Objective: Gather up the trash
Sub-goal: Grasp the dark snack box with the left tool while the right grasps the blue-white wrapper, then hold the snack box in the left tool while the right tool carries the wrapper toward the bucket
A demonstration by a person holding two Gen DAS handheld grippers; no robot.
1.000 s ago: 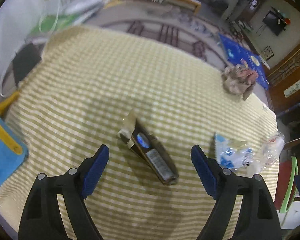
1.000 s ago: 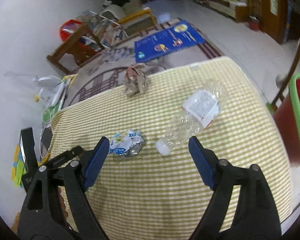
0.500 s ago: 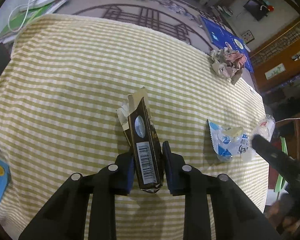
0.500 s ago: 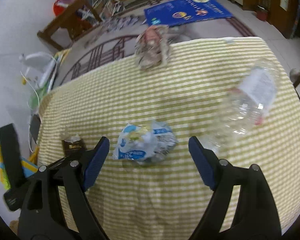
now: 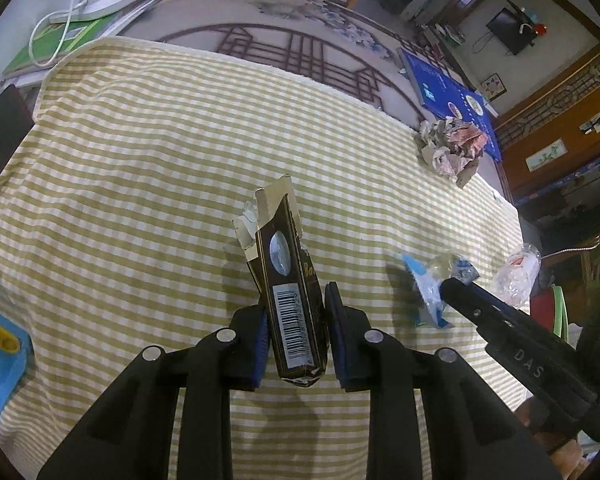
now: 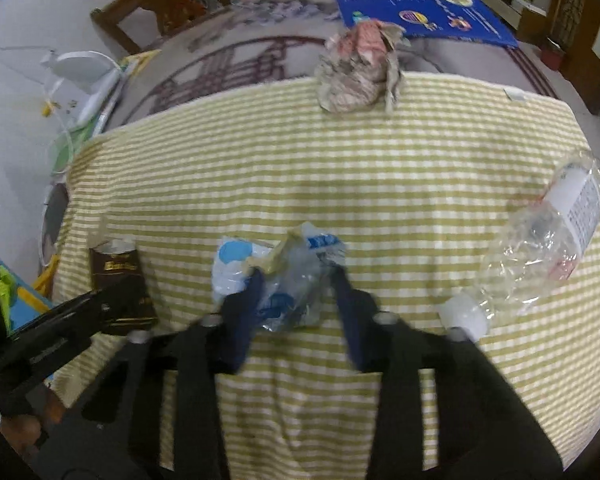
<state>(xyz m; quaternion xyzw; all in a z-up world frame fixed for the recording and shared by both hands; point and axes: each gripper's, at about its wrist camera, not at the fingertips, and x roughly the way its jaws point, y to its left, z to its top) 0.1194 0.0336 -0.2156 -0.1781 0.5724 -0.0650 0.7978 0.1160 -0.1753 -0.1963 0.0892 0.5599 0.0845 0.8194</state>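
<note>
My left gripper is shut on a dark brown torn carton with a barcode, held just above the checked tablecloth; the carton also shows in the right wrist view. My right gripper has its blue pads on both sides of a crumpled blue and white plastic wrapper, which also shows in the left wrist view. A crushed clear bottle lies at the right. A crumpled paper ball sits at the far edge.
The table's far edge drops to a patterned rug with a blue poster. A blue and yellow object lies at the left edge. A red bin with a green rim stands off the right side.
My left gripper shut on the carton and lifted it. My right gripper moved left from the bottle to the wrapper and its jaws closed in around it.
</note>
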